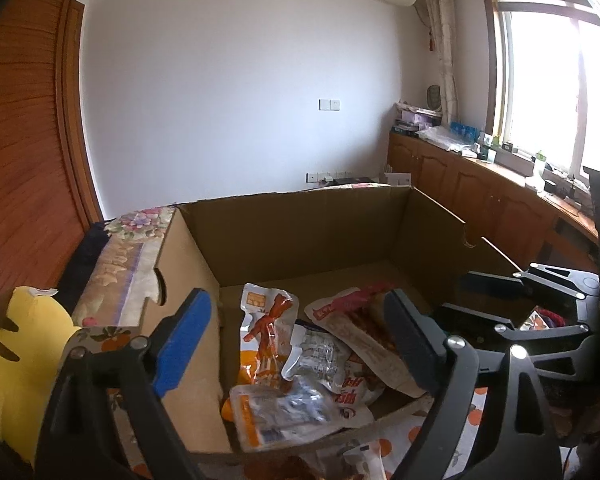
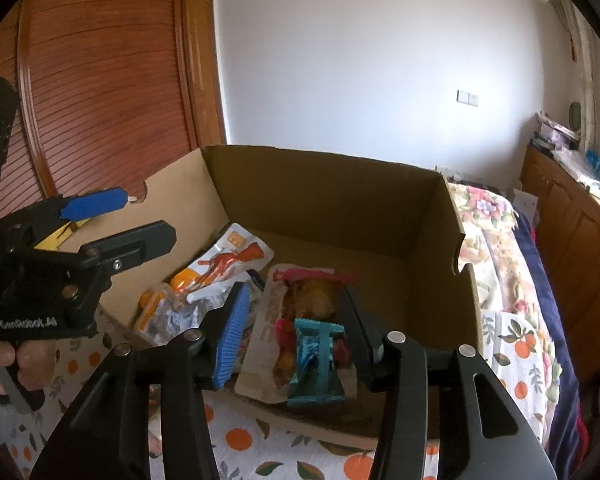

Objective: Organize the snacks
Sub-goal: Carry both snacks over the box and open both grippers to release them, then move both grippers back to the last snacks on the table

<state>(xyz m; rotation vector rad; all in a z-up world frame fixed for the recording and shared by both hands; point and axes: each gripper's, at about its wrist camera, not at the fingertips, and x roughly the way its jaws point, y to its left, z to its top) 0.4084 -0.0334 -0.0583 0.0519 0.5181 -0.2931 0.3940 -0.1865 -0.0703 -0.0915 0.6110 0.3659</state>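
We are releasing a teal snack packet into the cardboard box: right gripper parted around it, left gripper spread empty. Next we are fetching another snack.

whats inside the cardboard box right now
The cardboard box holds a heap of snack packets at its near end: an orange-and-white packet, silvery clear ones and a teal packet between the right gripper's open jaws. Anything beneath the heap is hidden.
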